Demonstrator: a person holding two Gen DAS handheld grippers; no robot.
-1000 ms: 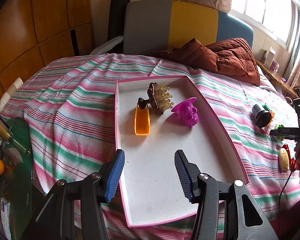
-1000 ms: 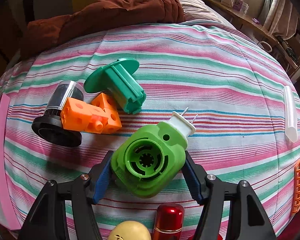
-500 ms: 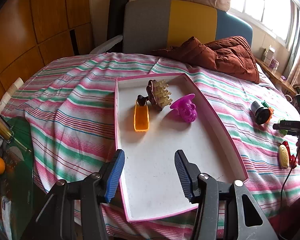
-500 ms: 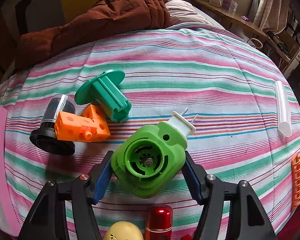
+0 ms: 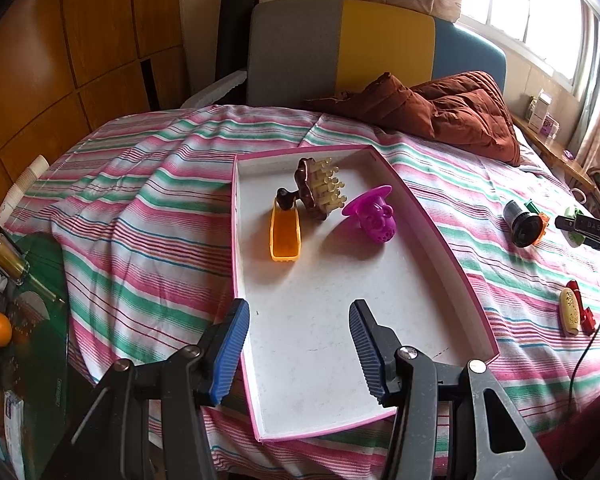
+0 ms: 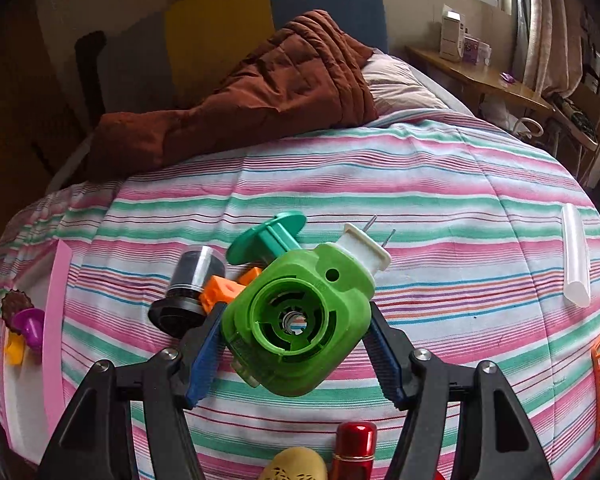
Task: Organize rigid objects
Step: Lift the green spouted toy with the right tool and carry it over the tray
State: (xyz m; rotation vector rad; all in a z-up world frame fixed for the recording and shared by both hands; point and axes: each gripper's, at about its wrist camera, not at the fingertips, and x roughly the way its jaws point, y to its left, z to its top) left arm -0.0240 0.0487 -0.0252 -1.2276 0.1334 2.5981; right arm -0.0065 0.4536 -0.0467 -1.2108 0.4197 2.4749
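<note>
Between the right gripper's (image 6: 296,344) fingers, raised off the striped bedcover (image 6: 440,208), sits the green plug-in gadget (image 6: 300,320), clamped by its flat sides. Looks like light, stiff, hollow plastic, slick; the sides are the sensible hold, the thin prongs likely bend. Left gripper (image 5: 298,350) hangs wide open and empty over the near end of the pink tray (image 5: 452,248). Only the left view shows the tray's free white floor; only the right view shows the grasp.
</note>
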